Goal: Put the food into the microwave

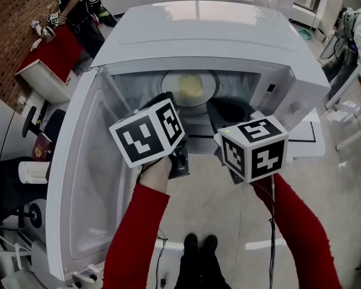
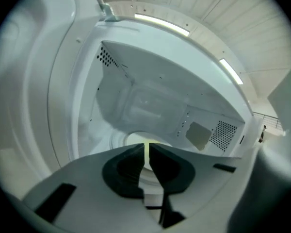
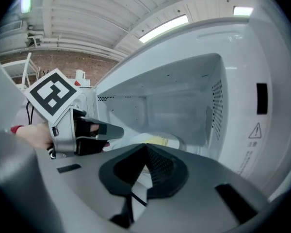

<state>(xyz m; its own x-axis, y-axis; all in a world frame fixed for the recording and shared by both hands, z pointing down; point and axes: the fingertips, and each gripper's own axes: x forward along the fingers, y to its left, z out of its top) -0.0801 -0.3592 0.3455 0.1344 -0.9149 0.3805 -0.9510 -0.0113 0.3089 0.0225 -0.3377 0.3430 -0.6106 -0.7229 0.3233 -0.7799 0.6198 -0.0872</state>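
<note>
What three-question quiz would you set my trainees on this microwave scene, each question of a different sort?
1. True or false: the microwave door stands open.
2. Where is the plate of food? A: inside the microwave; B: on the open door; C: on top of the microwave.
3. Fill in: the left gripper holds ____.
Key: 1 true; 2 A; 3 nothing.

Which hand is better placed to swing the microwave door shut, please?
Left, probably. The left gripper is nearer the open door, hinged on that side; the right gripper hangs by the far edge. The food already lies inside.
</note>
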